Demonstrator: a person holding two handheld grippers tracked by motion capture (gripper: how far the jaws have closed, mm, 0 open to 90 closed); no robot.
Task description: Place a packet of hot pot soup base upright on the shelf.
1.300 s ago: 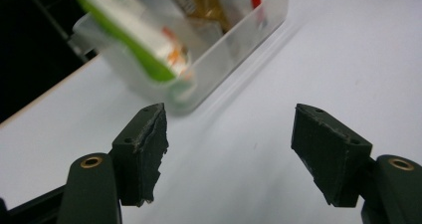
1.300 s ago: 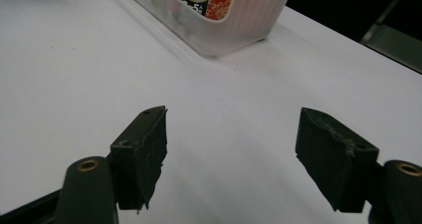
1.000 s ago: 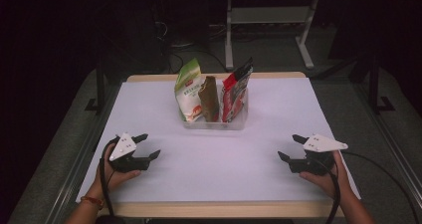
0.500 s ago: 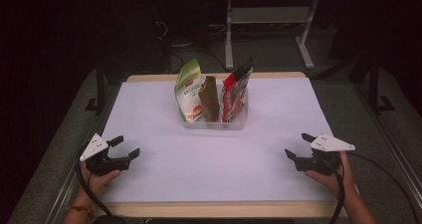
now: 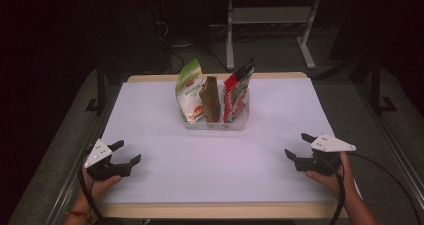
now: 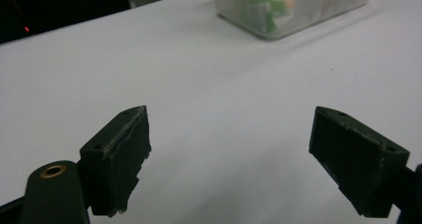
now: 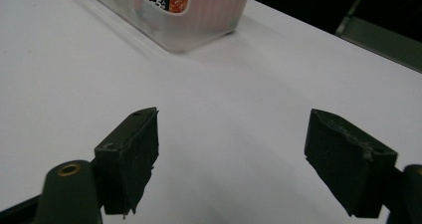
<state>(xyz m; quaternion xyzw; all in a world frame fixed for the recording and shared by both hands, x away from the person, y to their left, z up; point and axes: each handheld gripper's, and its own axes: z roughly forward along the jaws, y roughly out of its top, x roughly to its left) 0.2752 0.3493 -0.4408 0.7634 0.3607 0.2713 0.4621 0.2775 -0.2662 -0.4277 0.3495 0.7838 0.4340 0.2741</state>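
Resting on table [image 5: 210,155]: your two grippers, well apart.
Left gripper [image 5: 126,153]: fingers wide apart, empty.
Right gripper [image 5: 297,146]: fingers spread, nothing held.
Bin [image 5: 216,122]: three snack packets upright.

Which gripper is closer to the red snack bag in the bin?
Right. The right gripper sits toward the table's front right edge of the red snack bag; the left gripper is farther off, at the front left corner.

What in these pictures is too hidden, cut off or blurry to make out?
- Lettering on the green bag, brown bag and red bag: too small in the high view.
- Bag bottoms: blurred behind the frosted wall of the plastic tub.
- The tub: cut off by the top edge in both gripper views.
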